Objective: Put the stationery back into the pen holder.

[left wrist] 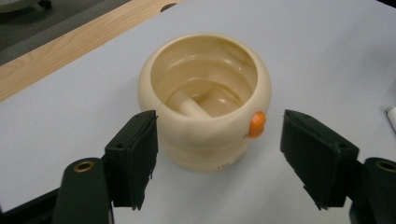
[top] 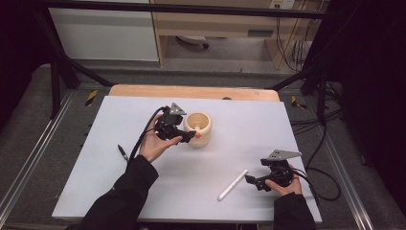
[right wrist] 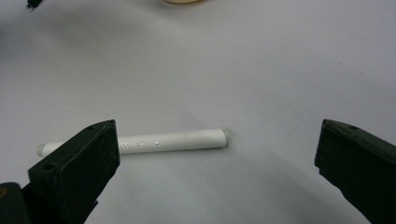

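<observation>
Left tool (top: 191,136) released, jaws spread either side of the cream pot (left wrist: 204,100), not touching it; pot stands upright mid-bench, toward the far edge. Right tool (top: 252,180) also released, jaws wide apart over the white pen (right wrist: 140,142) lying flat near the bench's near-right corner.
</observation>
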